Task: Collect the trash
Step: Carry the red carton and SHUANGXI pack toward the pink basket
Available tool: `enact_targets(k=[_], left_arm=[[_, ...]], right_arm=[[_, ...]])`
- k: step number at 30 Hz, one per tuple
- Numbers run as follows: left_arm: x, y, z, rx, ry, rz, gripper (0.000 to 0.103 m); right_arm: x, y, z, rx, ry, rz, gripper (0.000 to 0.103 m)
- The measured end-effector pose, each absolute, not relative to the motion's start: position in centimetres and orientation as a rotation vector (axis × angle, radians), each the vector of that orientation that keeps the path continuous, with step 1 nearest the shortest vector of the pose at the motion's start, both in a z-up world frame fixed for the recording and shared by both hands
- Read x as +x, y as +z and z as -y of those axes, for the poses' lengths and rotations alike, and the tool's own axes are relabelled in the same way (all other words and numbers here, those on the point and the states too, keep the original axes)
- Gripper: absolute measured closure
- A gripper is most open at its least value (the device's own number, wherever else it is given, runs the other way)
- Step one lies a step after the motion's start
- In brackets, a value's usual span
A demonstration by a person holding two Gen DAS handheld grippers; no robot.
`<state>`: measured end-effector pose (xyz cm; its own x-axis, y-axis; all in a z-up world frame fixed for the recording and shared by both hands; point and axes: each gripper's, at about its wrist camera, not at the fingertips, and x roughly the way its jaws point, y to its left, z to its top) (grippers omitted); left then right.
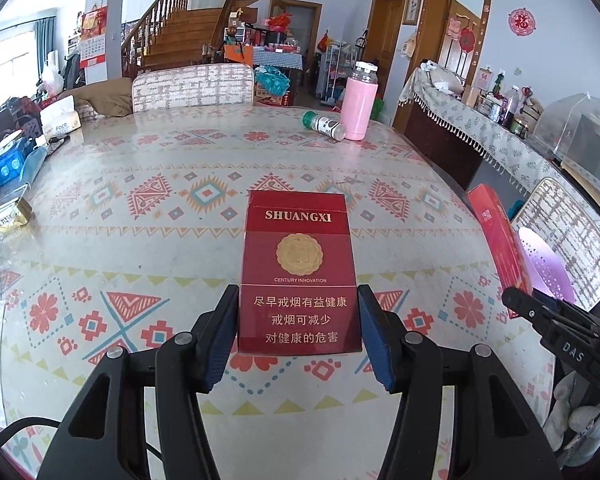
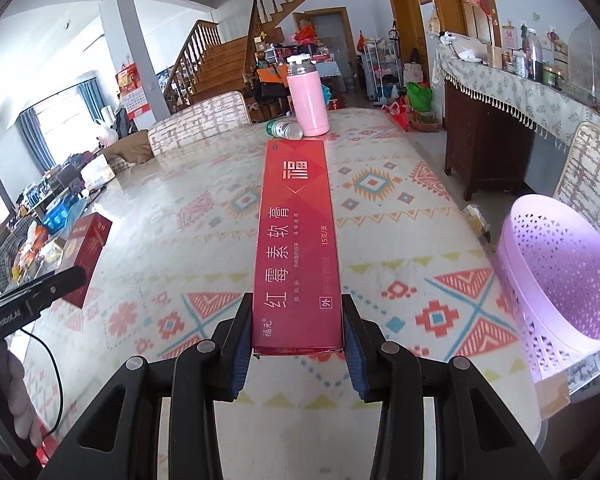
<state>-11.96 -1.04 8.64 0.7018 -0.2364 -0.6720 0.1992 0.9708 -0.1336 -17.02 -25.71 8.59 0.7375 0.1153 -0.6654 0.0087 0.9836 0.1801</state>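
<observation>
Showing pink basket (image 2: 560, 280) fully: right wrist only; left sees sliver.

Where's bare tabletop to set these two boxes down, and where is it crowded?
Free: the wide middle of the table, between the held cigarette pack and the pink bottle at the far edge, and the near stretch below both grippers. Crowded: the left edge with the tissue pack and blue boxes; the lilac basket sits off the right edge.
</observation>
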Motion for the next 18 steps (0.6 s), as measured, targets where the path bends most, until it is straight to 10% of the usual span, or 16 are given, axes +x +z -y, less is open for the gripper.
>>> enact_targets(k=[18], left_arm=[[-12.5, 8.4, 1.4, -0.020, -0.215, -0.755, 0.047]], right_arm=[[-19.3, 8.8, 25.2, 0.179, 0.047, -0.742, 0.060]])
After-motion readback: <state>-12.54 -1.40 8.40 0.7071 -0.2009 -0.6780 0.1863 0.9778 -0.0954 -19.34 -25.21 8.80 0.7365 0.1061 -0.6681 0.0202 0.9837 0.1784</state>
